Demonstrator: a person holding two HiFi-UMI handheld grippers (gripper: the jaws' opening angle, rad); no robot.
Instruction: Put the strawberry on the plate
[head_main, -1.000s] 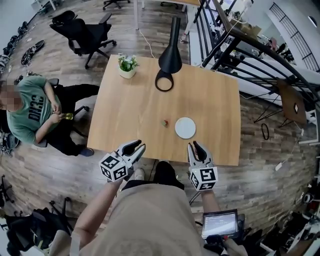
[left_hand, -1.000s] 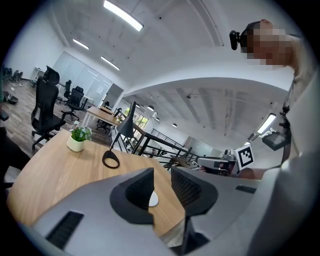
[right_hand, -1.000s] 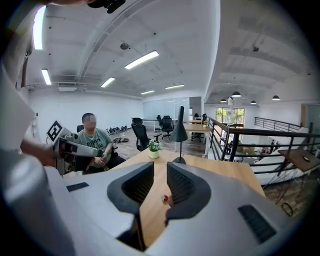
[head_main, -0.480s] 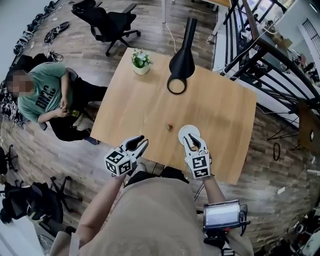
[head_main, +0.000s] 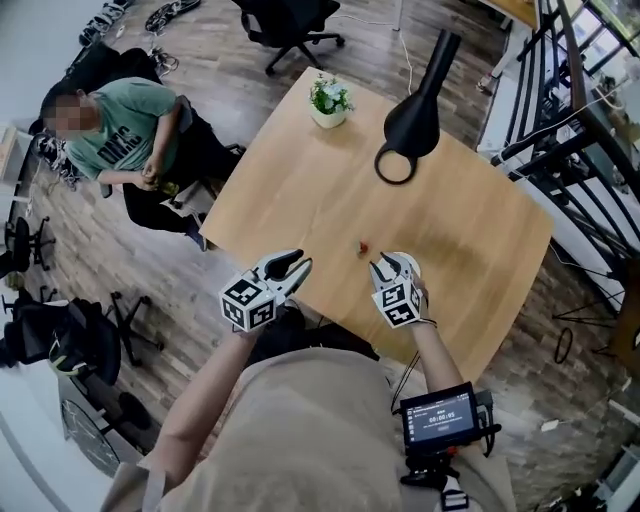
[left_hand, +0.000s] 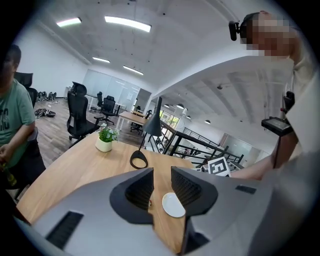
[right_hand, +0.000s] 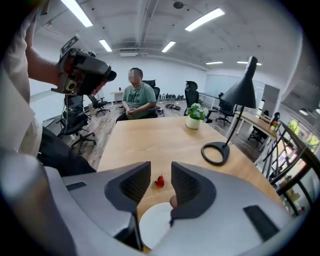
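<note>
Right now my right gripper (head_main: 390, 262) hangs over the white plate (right_hand: 154, 226). Its jaws are partly apart, have just been opening, and grip nothing. Through their gap I see the strawberry (right_hand: 159, 181) lying on the wooden table (head_main: 300, 190), near the plate's rim and clear of both pads. My left gripper (head_main: 298, 266) hovers at the table's near edge, jaws slightly apart, empty.

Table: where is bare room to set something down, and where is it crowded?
Free: the wood between potted plant and strawberry, and the stretch right of the lamp base. Crowded: the near edge, where strawberry, plate and right tool bunch.
</note>
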